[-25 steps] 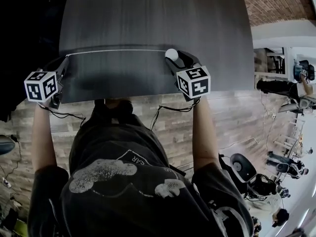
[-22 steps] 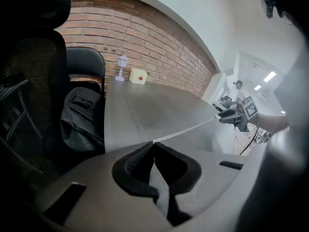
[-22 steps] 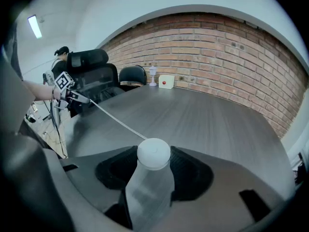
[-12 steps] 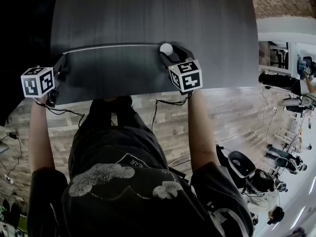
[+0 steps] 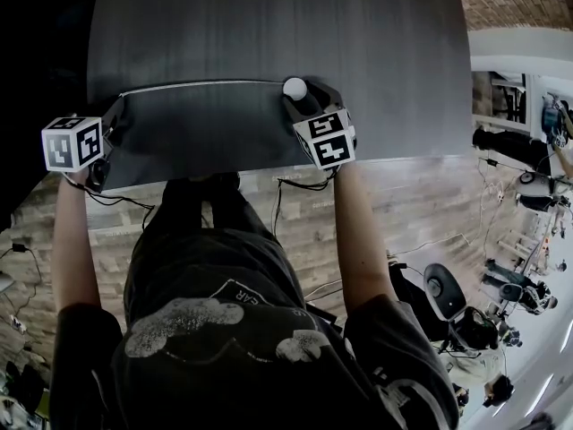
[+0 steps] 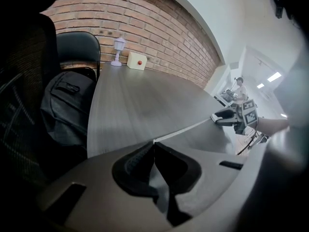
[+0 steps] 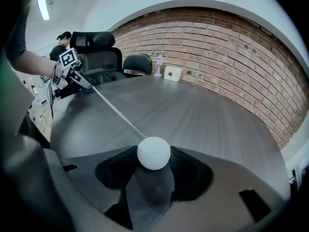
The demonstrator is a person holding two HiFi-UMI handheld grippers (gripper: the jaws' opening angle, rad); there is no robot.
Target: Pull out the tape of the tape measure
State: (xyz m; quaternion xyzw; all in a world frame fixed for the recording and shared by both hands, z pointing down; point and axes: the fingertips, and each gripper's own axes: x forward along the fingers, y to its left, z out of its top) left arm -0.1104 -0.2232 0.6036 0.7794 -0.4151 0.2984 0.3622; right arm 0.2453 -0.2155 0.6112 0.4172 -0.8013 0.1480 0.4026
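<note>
A white round tape measure [image 7: 153, 152] sits between the jaws of my right gripper [image 7: 154, 159], which is shut on it just above the dark table [image 5: 376, 52]. Its thin white tape [image 5: 206, 85] runs taut leftward to my left gripper [image 5: 118, 106], whose jaws are shut on the tape's end [image 6: 154, 141]. In the head view the tape measure [image 5: 294, 88] and right gripper [image 5: 303, 98] are near the table's middle, and the left gripper is at its left edge. From the left gripper view the tape [image 6: 186, 129] leads to the right gripper [image 6: 224, 116].
A small white lamp [image 6: 118, 51] and a white box with a red button [image 6: 136, 60] stand at the table's far end by the brick wall. A black chair with a backpack [image 6: 65, 105] sits left of the table. People and equipment fill the room to the right [image 5: 528, 150].
Both grippers have sunk closer to the table with the tape still stretched between them. The right gripper has rolled a little. Both grips are unchanged.
</note>
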